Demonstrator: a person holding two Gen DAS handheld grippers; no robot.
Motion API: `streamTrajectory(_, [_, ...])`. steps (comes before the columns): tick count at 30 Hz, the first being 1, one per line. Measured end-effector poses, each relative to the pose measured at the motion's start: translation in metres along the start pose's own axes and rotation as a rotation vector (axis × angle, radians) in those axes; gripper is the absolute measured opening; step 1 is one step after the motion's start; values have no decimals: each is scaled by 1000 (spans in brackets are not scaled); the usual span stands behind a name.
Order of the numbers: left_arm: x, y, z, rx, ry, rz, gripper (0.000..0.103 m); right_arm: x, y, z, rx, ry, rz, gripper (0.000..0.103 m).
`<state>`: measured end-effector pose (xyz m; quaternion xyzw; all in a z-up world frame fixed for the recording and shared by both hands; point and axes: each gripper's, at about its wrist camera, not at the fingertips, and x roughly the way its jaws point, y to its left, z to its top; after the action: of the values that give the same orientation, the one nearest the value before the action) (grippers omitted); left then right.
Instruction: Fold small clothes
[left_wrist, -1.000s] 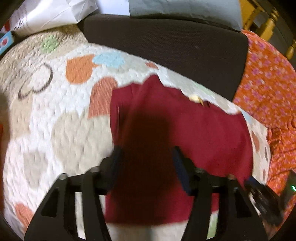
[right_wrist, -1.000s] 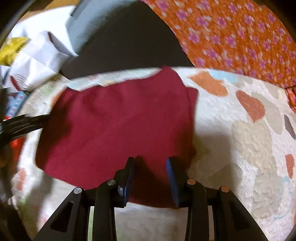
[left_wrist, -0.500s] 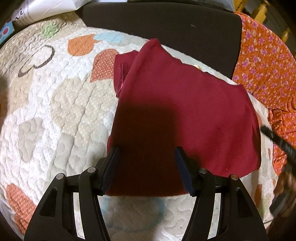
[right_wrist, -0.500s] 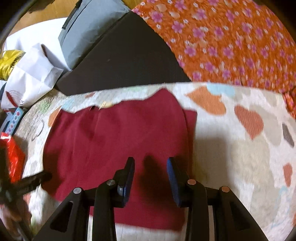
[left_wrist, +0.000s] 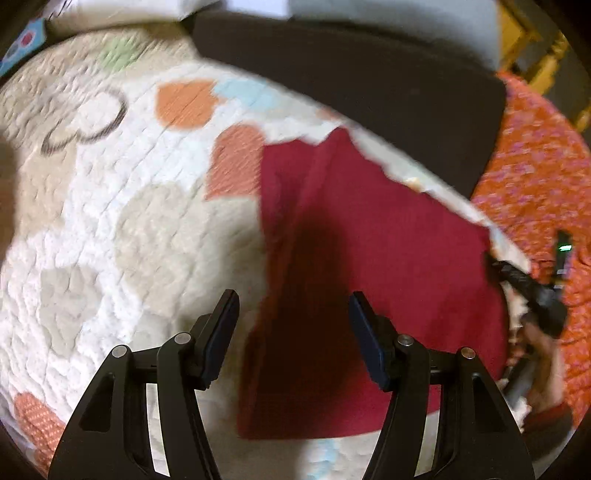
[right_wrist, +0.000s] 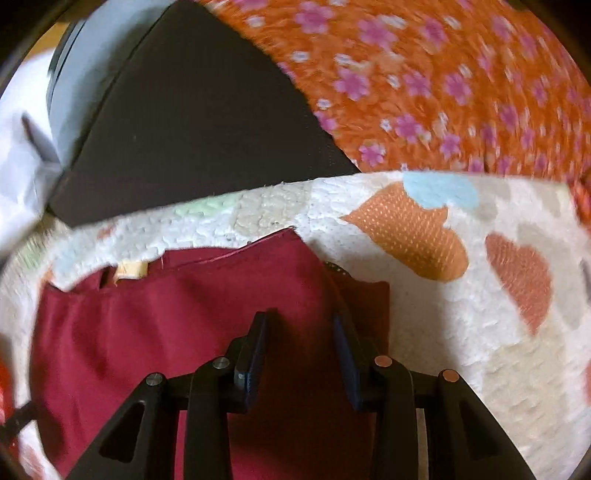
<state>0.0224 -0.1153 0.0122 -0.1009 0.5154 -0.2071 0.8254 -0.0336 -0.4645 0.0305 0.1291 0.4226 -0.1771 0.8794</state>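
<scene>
One dark red garment (left_wrist: 388, 236) lies flat on one quilt (left_wrist: 110, 229). My left fingers (left_wrist: 291, 314) stand released above its left edge, nothing between them. My right fingers (right_wrist: 299, 332), also released, hover over its upper right corner near one sleeve (right_wrist: 369, 302).

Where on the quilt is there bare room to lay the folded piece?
Bare quilt lies left of the red garment in the left view, and right of its sleeve in the right view. Crowded toward the dark cushion and orange floral cloth.
</scene>
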Motion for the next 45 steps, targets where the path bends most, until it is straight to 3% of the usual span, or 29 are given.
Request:
streamTrajectory(2, [10, 13, -3, -65, 57, -15, 61, -20, 16, 2, -7, -22, 84, 35])
streamTrajectory(4, [10, 20, -5, -102, 64, -41, 61, -35, 37, 1, -29, -26, 183, 35])
streamTrajectory(8, [2, 20, -8, -49, 33, -6, 61, -50, 110, 4, -151, 11, 390, 35])
streamTrajectory(11, [1, 29, -10, -66, 55, -21, 61, -45, 160, 5, -213, 42, 472, 35])
streamTrajectory(16, [-3, 34, -14, -69, 69, -20, 61, -13, 229, 17, -269, 59, 451, 34])
streamTrajectory(18, [-5, 35, -15, -69, 77, -23, 61, 9, 249, 19, -278, 109, 429, 33])
streamTrajectory(20, [-5, 36, -15, -70, 82, -23, 61, 30, 262, 16, -261, 180, 428, 33])
streamTrajectory(23, [-1, 36, -14, -86, 101, -36, 61, 29, 265, 17, -247, 165, 436, 34])
streamTrajectory(26, [1, 39, -15, -131, 113, -59, 64, 19, 259, 19, -244, 162, 452, 46])
streamTrajectory(34, [-4, 43, -24, -180, 109, -78, 65, 18, 300, 3, -508, 181, 273, 63])
streamTrajectory(36, [-5, 48, -25, -199, 112, -91, 65, 24, 308, -2, -561, 186, 247, 71])
streamTrajectory(40, [-6, 44, -27, -186, 101, -75, 66, 35, 313, -12, -640, 156, 173, 72])
streamTrajectory(43, [-5, 35, -30, -157, 92, -60, 71, 25, 306, -16, -649, 94, 187, 56])
streamTrajectory(45, [-5, 33, -31, -151, 89, -51, 73, 16, 290, -11, -590, 76, 249, 32])
